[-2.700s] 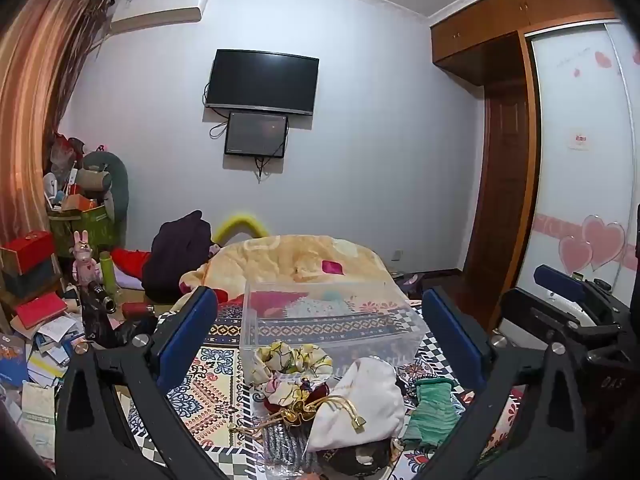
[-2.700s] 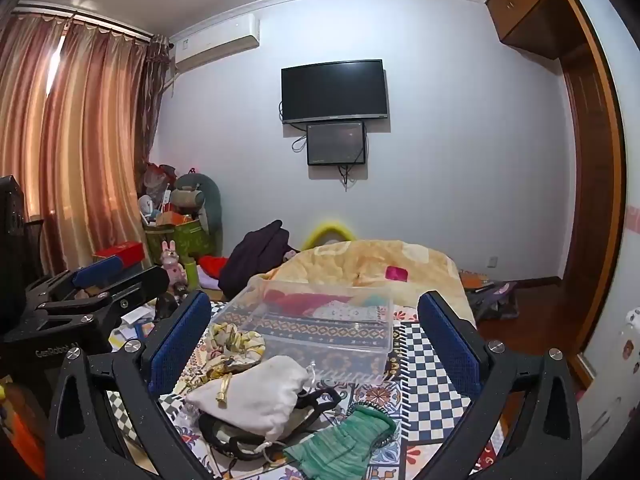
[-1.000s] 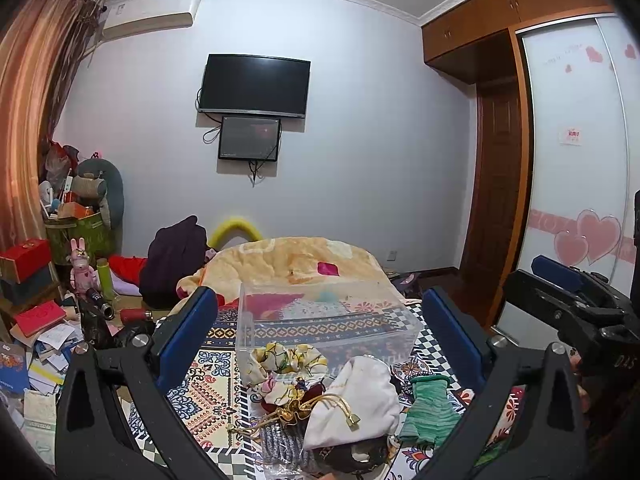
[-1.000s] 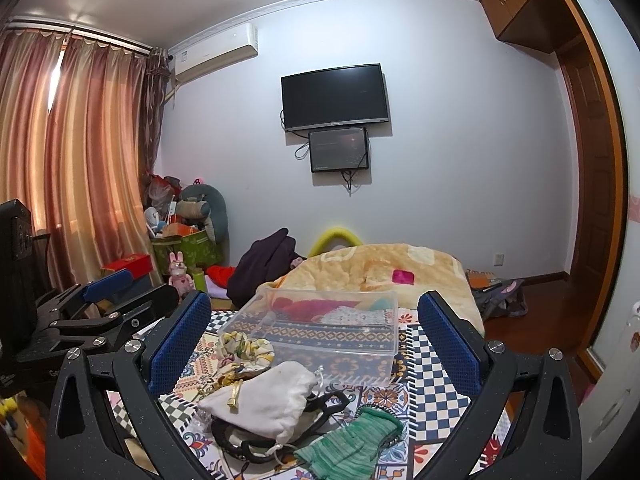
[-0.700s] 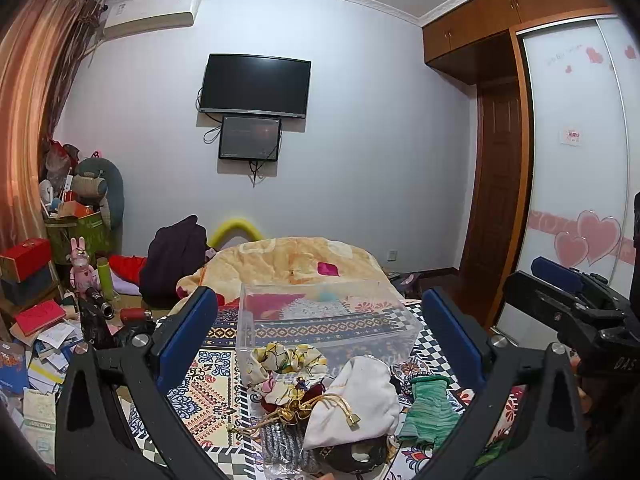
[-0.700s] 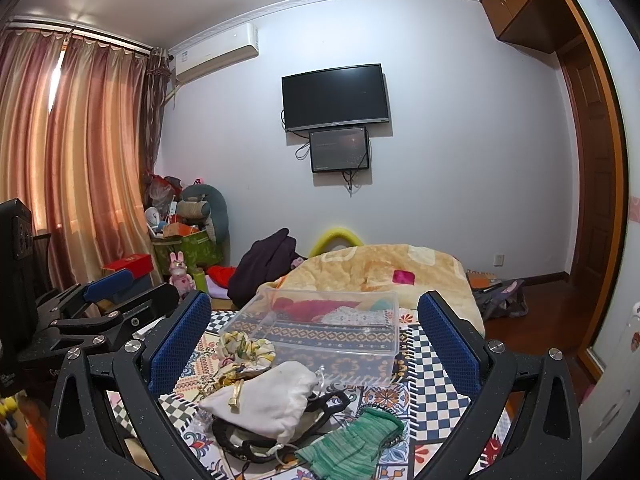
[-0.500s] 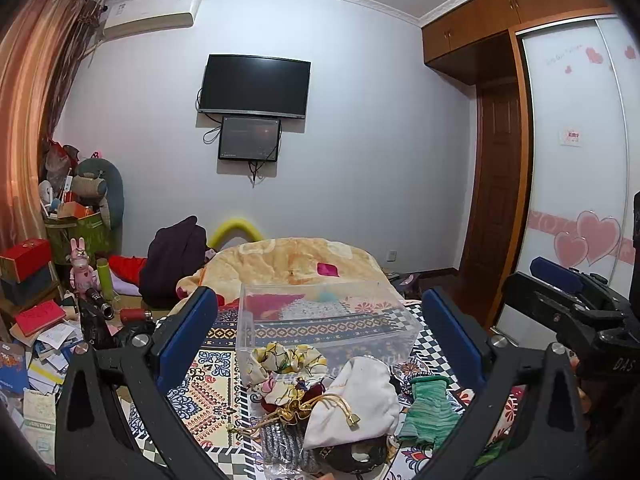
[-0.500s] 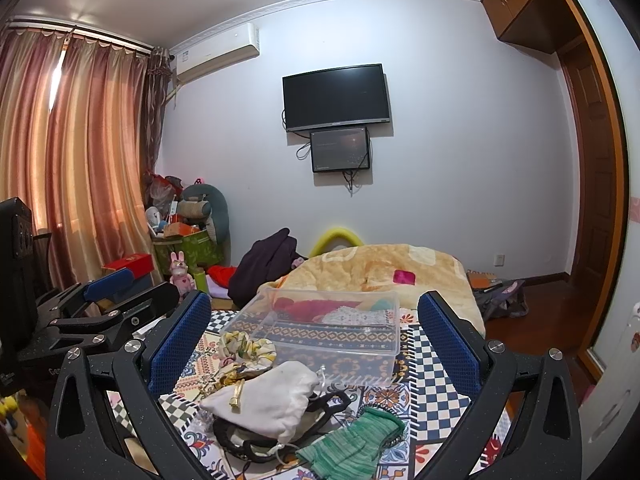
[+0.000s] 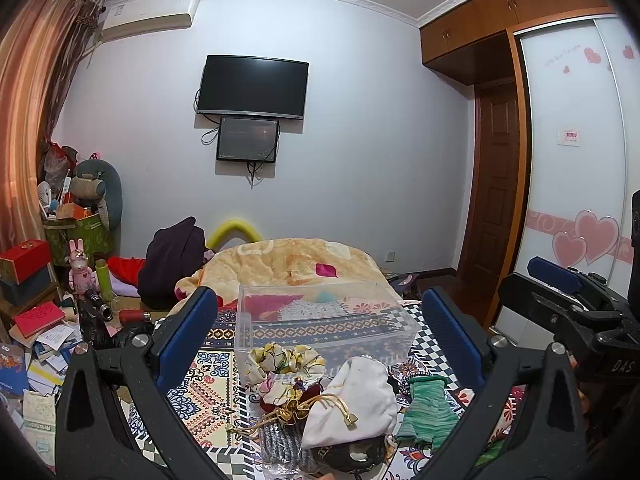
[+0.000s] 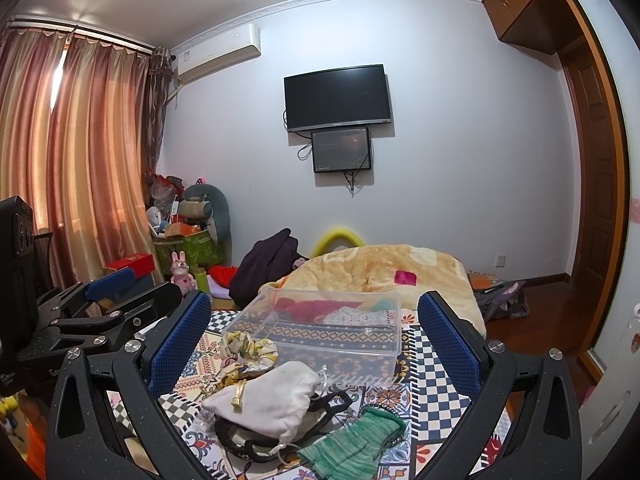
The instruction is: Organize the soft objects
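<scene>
Both idle: left gripper (image 9: 320, 332) and right gripper (image 10: 314, 336) were spread wide, holding nothing. White drawstring pouch (image 10: 268, 398), floral scrunchie (image 10: 248, 350) and green knit glove (image 10: 352, 446) lay heaped just before the clear plastic bin (image 10: 340, 336) on the patterned cloth (image 10: 436, 396).

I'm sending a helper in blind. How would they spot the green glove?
Start at the clear plastic box on the patterned cloth. In the pile before it, right of the white drawstring pouch, lies the green knitted glove: the only green, ribbed piece.
</scene>
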Tool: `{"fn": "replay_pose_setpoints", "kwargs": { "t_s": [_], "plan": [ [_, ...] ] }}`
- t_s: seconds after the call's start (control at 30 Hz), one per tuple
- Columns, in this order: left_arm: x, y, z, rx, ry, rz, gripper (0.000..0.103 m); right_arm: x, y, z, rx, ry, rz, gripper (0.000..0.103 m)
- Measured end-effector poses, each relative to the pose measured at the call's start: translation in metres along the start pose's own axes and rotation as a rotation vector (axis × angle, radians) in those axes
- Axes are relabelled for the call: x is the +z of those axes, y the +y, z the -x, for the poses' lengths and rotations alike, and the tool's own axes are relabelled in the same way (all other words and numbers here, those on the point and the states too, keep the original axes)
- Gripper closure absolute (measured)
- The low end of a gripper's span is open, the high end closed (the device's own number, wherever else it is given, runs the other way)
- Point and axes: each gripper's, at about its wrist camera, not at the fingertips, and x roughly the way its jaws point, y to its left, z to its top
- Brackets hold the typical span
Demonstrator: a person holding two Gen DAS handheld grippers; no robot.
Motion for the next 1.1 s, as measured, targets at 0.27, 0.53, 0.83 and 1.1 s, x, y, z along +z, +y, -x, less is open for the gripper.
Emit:
{"fn": "replay_pose_setpoints", "kwargs": {
  "t_s": [0.27,0.53,0.83,1.1],
  "plan": [
    [-0.001,0.001,0.000,-0.005,0.008,0.001,0.000,-0.002,0.001,-0.001,-0.001,0.005,-0.003,0.000],
    [-0.018,0.006,-0.024,-0.019,0.104,0.010,0.000,-0.014,-0.008,-0.014,-0.024,0.075,-0.009,0.000],
    [-0.060,0.014,-0.072,-0.093,0.304,0.069,0.000,-0.057,-0.030,-0.046,-0.029,0.289,-0.060,0.000],
    [-0.091,0.010,-0.093,-0.158,0.416,0.084,0.026,-0.096,-0.047,-0.053,-0.048,0.428,-0.089,0.003]
  ]
}}
